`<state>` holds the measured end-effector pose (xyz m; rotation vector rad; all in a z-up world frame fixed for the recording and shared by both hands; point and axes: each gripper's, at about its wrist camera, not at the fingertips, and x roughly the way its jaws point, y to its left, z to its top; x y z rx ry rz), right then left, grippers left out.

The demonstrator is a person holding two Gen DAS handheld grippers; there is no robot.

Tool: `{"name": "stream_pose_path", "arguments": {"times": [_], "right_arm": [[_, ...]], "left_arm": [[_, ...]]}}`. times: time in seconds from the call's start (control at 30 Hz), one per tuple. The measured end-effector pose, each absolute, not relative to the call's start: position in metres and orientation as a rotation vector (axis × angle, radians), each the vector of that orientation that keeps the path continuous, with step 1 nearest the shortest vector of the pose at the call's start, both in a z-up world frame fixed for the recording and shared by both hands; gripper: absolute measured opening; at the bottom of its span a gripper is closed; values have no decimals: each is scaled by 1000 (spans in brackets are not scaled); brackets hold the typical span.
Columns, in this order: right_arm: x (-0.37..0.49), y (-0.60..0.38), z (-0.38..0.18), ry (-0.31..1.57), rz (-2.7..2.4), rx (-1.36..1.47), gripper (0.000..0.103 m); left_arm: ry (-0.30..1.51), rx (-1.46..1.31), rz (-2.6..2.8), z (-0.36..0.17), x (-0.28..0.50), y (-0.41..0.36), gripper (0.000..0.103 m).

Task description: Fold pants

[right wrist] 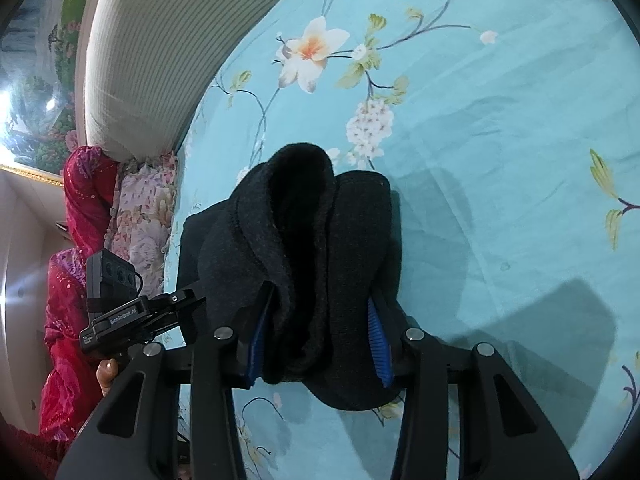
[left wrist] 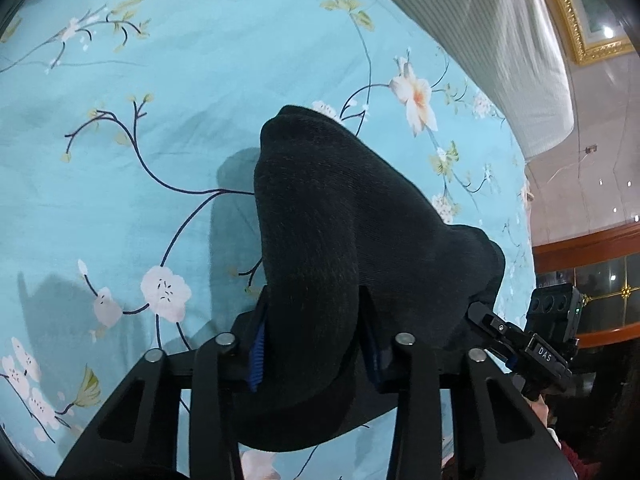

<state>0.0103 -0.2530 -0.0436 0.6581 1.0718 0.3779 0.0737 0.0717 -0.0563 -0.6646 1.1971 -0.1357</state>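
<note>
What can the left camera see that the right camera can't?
Only the left wrist view shows the gold picture frame and brown wooden cabinet. Only the right wrist view shows the shiny red cloth and pink flowery pillow. Both show the black knit pants clamped in a gripper, left gripper and right gripper, above the blue flowered bedsheet, and the striped white pillow.

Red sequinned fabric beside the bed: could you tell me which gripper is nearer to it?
Left. In the right wrist view the left gripper sits directly before the red sequinned fabric; the right gripper holds black knit pants farther right.
</note>
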Motion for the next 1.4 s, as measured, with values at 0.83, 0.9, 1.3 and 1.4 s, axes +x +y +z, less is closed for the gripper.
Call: {"name": "stream_pose_path", "arguments": {"times": [0.83,0.9,1.3,1.4], "right_arm": [[65,-161,-1,1049,573,504,42],[73,-149,-2,1056,588,491,42],[104,-105,-11,1091,636,409,42],[106,-103,-18,1113,627,400,42]], "left_arm": [[1016,-664,46,7,34,151,28],[1009,-668,67,7,31,163,28],[1013,-683,148,-13,30,199,28],[1033,-699,140,-23,27,202,30]]}}
